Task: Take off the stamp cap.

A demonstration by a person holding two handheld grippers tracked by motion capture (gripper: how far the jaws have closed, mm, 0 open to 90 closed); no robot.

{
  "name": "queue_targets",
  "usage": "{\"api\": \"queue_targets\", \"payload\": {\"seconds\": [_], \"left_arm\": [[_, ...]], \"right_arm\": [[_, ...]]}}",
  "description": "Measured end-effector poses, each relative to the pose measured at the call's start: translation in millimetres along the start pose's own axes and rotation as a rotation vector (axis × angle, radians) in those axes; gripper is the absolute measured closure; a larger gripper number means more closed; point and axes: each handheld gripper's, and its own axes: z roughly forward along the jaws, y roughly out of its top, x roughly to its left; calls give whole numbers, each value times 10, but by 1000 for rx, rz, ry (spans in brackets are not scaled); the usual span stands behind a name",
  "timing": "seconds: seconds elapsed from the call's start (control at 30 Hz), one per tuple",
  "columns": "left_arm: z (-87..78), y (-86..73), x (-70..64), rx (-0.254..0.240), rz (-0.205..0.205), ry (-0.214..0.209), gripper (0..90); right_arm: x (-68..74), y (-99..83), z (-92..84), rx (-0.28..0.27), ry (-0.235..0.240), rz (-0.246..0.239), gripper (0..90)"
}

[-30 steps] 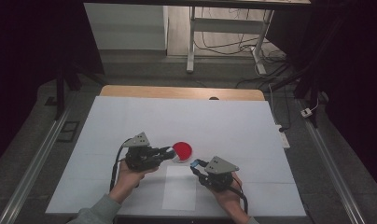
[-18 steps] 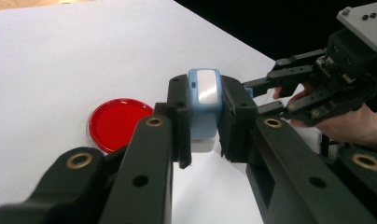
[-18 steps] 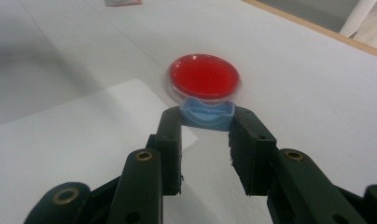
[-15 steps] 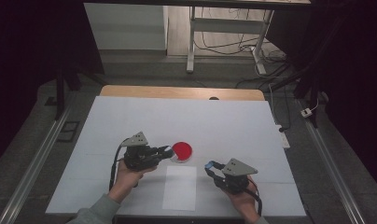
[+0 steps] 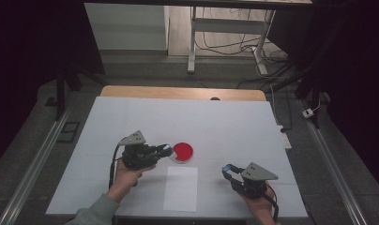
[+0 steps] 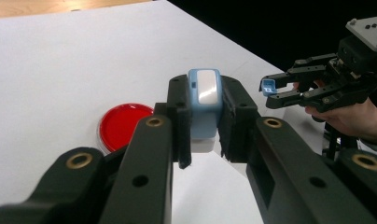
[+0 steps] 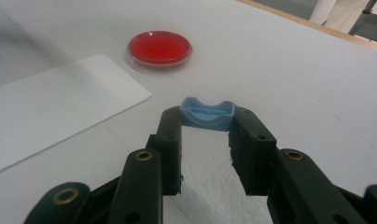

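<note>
A red round dish [image 5: 183, 151] sits on the white table top [image 5: 216, 122], just right of my left gripper [image 5: 163, 150]. That gripper is shut on a light blue device with a white panel [image 6: 204, 98], held upright between its jaws, with the dish [image 6: 123, 125] beyond on the left. My right gripper [image 5: 228, 169] hovers at the front right, apart from the dish. It is shut on a small blue cap [image 7: 207, 114] pinched at the jaw tips. The left gripper view shows it too, with the cap [image 6: 268, 85] in its tips.
A white sheet of paper [image 5: 180, 187] lies flat near the front edge, between the two hands. A wooden strip [image 5: 178, 93] runs along the table's far edge. Metal rails [image 5: 33, 164] flank the table, and cables [image 5: 234, 44] lie on the floor behind.
My right gripper has moved right and toward the front edge with the blue cap, away from the dish and the left gripper. The left gripper has stayed put.
</note>
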Motion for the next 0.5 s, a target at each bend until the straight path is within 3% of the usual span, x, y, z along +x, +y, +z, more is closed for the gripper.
{"api": "queue_targets", "payload": {"seconds": [0.5], "left_arm": [[-43,39,44,-11,3,14,758]], "right_arm": [[-141,-117,-171,5,-39,29,649]]}}
